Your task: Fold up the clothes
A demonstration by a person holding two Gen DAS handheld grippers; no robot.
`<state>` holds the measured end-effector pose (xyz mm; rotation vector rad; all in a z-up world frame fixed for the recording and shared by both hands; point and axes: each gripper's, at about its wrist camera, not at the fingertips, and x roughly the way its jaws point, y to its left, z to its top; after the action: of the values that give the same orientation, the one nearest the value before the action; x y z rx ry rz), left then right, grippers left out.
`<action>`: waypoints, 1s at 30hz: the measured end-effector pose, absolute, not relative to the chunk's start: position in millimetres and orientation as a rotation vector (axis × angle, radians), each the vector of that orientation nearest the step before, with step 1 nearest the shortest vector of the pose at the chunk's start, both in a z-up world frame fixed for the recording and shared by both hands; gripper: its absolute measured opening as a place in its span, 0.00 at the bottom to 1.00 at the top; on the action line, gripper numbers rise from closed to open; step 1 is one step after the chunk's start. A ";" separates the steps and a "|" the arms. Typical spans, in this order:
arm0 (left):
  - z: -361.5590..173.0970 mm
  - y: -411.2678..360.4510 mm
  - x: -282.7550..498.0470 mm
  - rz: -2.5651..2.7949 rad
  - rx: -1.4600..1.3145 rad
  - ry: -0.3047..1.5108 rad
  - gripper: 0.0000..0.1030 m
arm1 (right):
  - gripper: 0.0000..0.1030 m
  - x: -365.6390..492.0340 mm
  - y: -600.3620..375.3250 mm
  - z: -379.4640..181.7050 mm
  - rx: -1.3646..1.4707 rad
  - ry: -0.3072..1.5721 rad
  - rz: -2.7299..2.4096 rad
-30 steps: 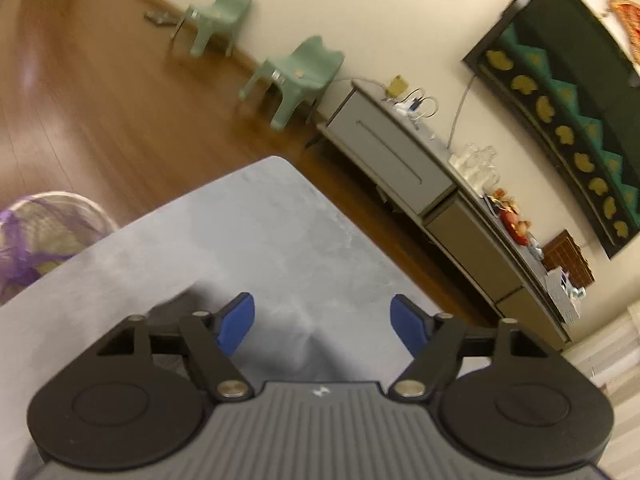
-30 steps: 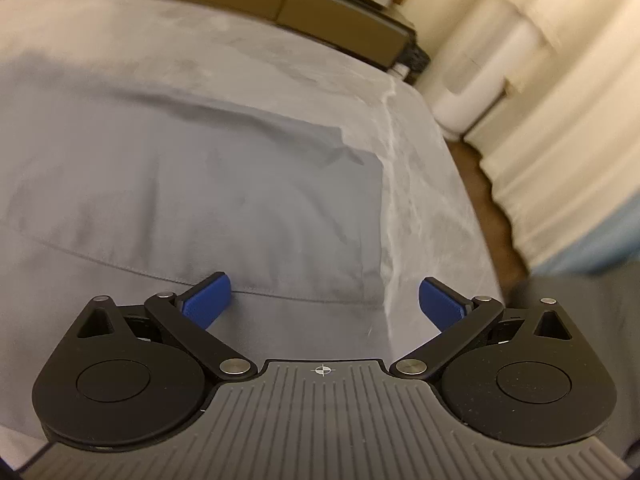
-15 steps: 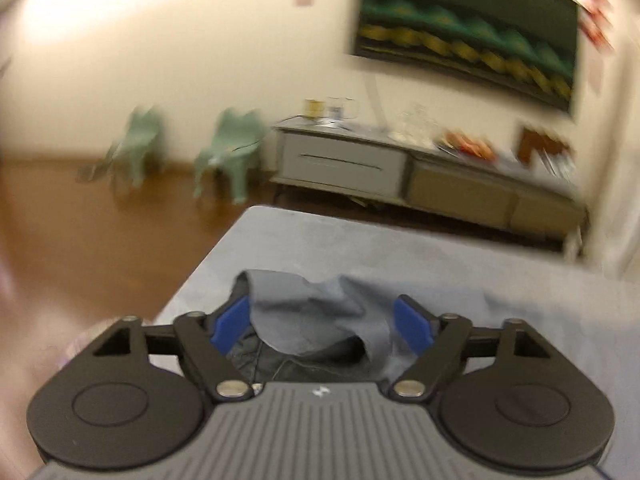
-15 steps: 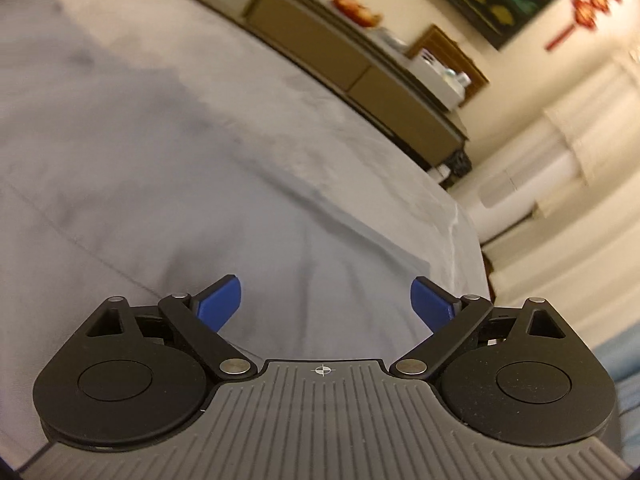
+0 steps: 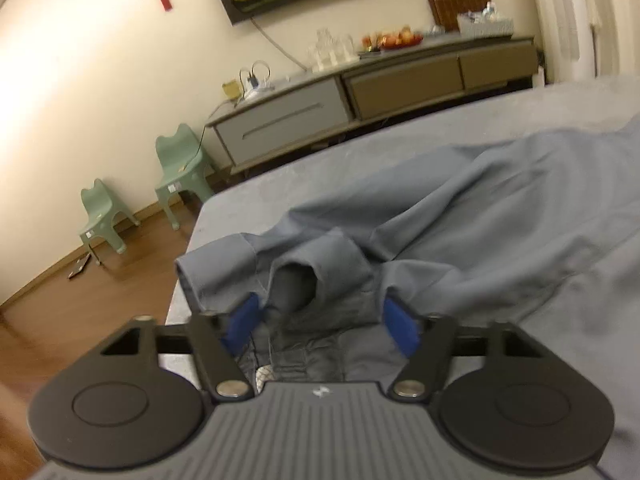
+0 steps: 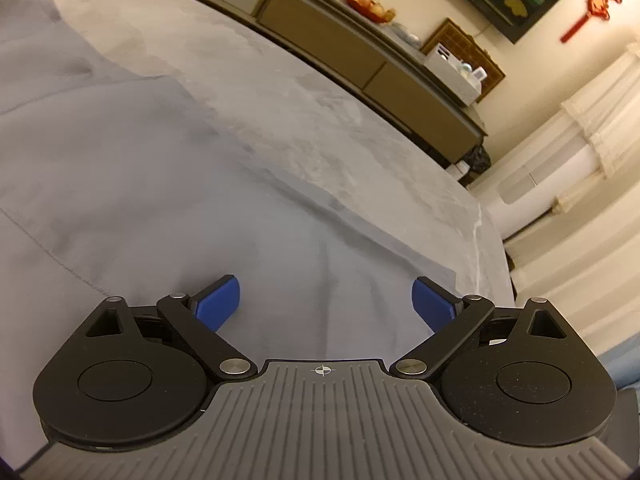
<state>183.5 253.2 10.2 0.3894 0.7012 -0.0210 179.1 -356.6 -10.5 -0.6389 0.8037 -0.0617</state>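
From my left wrist view, the left gripper [image 5: 320,316] sits right at the bunched end of the slate-grey cotton garment [image 5: 460,216], which lies on the pale grey suede-like bed cover [image 5: 280,188]. A rolled, tube-like fold of fabric stands directly between the blue pads [image 5: 242,314], and the jaws are closing on it; I judge the pads are not yet pressing it, since gaps show on both sides. The garment's long axis runs away from this claw toward the upper right of the picture, so I reckon the coming move turns on drawing this near end along that line. The cloth is rumpled in soft ridges, with a stitched hem edge at the left and darker lining showing below the fold. From my right wrist view, the right gripper [image 6: 326,304] hangs over a flat, smoother stretch of the same garment [image 6: 120,200], jaws spread wide with nothing pinched. A seam runs across the fabric at the left, and the garment's edge meets the bed cover [image 6: 320,120] just beyond the pads. My left hand is plainly nearer a graspable fold.
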 end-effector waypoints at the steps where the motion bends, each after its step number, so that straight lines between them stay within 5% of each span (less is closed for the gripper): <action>1: 8.9 256.4 188.5 -0.023 0.369 0.708 0.22 | 0.93 178.4 -356.3 -11.0 -0.640 0.805 -0.061; 2: 7.7 259.5 193.5 -0.026 0.349 0.715 0.13 | 0.93 177.9 -356.4 -11.5 -0.640 0.807 -0.062; 7: 26.8 277.1 193.4 -0.042 0.224 0.633 0.10 | 0.94 179.8 -361.2 -13.5 -0.620 0.817 -0.070; 11: 52.1 345.6 200.5 0.127 -0.198 0.494 0.08 | 0.94 181.7 -360.0 -15.5 -0.620 0.817 -0.068; 16: 12.7 388.7 217.9 0.189 -0.443 0.600 0.11 | 0.97 182.5 -364.0 -16.0 -0.579 0.813 -0.074; 20: -1.1 390.9 216.9 0.215 -0.408 0.636 0.21 | 0.97 182.3 -368.5 -15.6 -0.550 0.817 -0.074; 22: 10.9 386.3 207.9 0.198 -0.315 0.594 0.41 | 0.97 182.4 -367.3 -16.3 -0.553 0.817 -0.076; 23: 17.3 381.6 202.6 0.188 -0.257 0.569 0.66 | 0.97 182.4 -367.0 -16.4 -0.557 0.817 -0.077; 24: 22.9 374.9 197.8 0.186 -0.188 0.540 0.80 | 0.97 182.3 -366.6 -16.5 -0.560 0.817 -0.077; 29: 25.0 326.1 209.4 0.104 0.055 0.550 0.87 | 0.97 181.9 -365.7 -17.3 -0.569 0.813 -0.081; 30: 18.1 314.3 220.6 0.123 0.139 0.590 0.75 | 0.97 181.7 -366.1 -17.4 -0.569 0.811 -0.079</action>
<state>220.6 314.3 18.1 0.1390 0.5897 0.1235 181.7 -366.1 -17.4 -0.5694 0.8114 -0.0792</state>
